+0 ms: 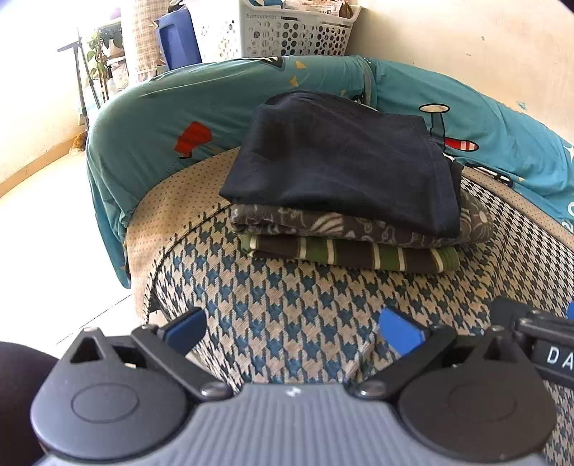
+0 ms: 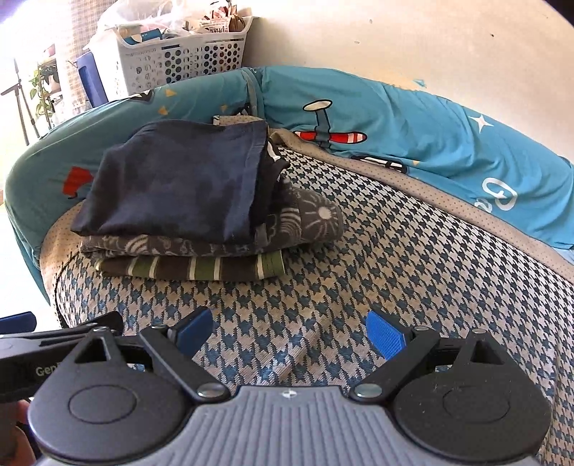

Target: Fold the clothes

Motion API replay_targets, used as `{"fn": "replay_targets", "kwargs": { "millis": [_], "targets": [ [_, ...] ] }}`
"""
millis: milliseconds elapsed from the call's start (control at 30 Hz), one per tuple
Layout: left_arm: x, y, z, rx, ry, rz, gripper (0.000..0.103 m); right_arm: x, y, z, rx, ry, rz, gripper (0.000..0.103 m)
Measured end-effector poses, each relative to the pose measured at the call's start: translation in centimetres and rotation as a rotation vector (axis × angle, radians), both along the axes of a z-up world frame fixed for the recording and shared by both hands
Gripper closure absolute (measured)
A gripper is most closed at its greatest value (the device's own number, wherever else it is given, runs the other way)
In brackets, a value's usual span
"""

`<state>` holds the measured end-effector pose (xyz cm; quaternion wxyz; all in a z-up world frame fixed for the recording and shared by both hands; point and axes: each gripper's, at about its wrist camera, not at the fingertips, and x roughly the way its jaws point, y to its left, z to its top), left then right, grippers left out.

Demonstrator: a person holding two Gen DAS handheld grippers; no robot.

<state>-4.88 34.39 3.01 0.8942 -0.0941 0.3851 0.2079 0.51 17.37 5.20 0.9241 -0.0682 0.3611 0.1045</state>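
Two tongs are in view, one per camera. The left tongs (image 1: 292, 331) hang with their blue pads spread wide and nothing between them; the right tongs (image 2: 288, 335) are spread the same way and also empty. Both hover low over the houndstooth seat cushion (image 1: 287, 304), side by side: the right one's black frame shows at the right edge of the left view, and the left one's frame at the left edge of the right view.

Ahead of both tongs, well apart from the pads, lies one stack of three folded clothes on the cushion. On top is a dark navy garment (image 1: 340, 161), under it a grey patterned garment (image 1: 323, 224), and at the bottom a brown and green striped garment (image 1: 358, 254). From the left tongs the stack sits straight ahead; from the right tongs it sits ahead and to the left.

Behind the stack a teal printed cover (image 1: 161, 118) wraps the sofa's back and arm. Further back stand one white perforated laundry basket (image 1: 287, 32) and one blue container (image 1: 177, 39).
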Motion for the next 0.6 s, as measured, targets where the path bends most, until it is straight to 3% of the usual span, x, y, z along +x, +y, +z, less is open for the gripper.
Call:
{"fn": "replay_targets", "kwargs": {
  "millis": [600],
  "targets": [
    [-0.17,-0.66,-0.06,0.015,0.031,-0.001,0.0,-0.29,-0.55,0.46,0.043,-0.003,-0.009,0.01]
  ]
}}
